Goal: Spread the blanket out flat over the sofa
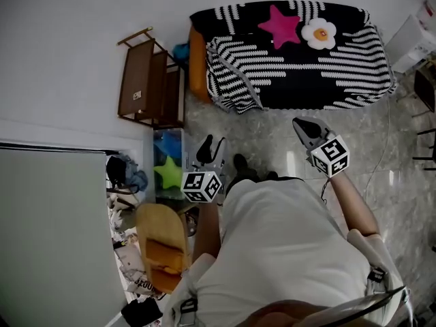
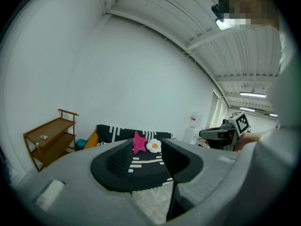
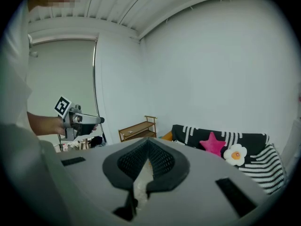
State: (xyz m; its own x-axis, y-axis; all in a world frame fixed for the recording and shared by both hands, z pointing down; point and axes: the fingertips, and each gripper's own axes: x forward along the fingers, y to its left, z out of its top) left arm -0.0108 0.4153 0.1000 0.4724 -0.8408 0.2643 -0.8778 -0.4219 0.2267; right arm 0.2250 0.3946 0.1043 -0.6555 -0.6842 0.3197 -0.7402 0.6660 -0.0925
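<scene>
A black-and-white striped blanket (image 1: 306, 67) lies over the sofa (image 1: 238, 13) against the far wall, bunched and hanging at its front left corner (image 1: 231, 84). A pink star pillow (image 1: 279, 26) and a white egg-shaped pillow (image 1: 319, 33) rest on top. Both grippers hover over the floor, well short of the sofa, pointing toward it. My left gripper (image 1: 212, 145) is open, and its own view shows the sofa (image 2: 141, 161) through the gap with nothing between the jaws. My right gripper (image 1: 300, 122) (image 3: 148, 141) has its jaws meeting at the tip, empty.
A wooden shelf (image 1: 150, 84) stands left of the sofa, with an orange cushion (image 1: 197, 63) at the sofa's left end. A round wooden chair (image 1: 160, 240) and floor clutter (image 1: 129, 176) are close on my left. White boxes (image 1: 412, 43) and a dark chair (image 1: 426, 90) stand at right.
</scene>
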